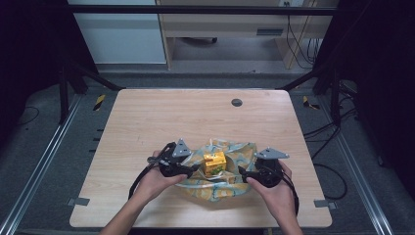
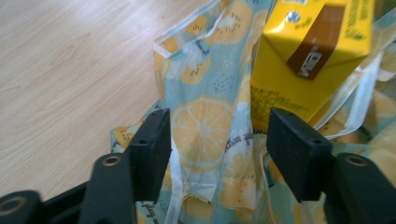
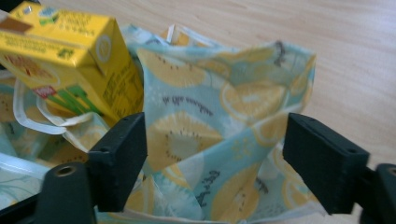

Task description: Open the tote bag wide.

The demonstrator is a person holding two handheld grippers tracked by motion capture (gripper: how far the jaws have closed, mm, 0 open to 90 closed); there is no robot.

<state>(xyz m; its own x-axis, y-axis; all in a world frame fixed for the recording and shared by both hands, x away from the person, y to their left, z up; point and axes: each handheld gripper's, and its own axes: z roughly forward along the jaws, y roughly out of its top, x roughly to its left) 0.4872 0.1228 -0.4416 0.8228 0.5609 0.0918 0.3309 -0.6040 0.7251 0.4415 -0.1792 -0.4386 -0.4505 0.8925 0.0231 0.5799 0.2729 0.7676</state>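
Observation:
A light-blue cloth bag (image 1: 238,152) printed with lemon and kiwi slices lies crumpled near the table's front edge. A yellow drink carton (image 1: 214,164) stands in its middle. My left gripper (image 1: 195,169) is at the bag's left side and my right gripper (image 1: 243,172) is at its right side. In the left gripper view, the left gripper (image 2: 217,140) stands open around a fold of the bag (image 2: 203,121), with the carton (image 2: 303,60) just beyond. In the right gripper view, the right gripper (image 3: 215,154) is open around a raised flap of the bag (image 3: 224,102), the carton (image 3: 65,51) to its left.
The wooden table (image 1: 171,112) has a round grey cable hole (image 1: 236,102) at the back middle. Dark frame rails and loose cables (image 1: 328,147) run along the floor on both sides. The person's forearms come in over the front edge.

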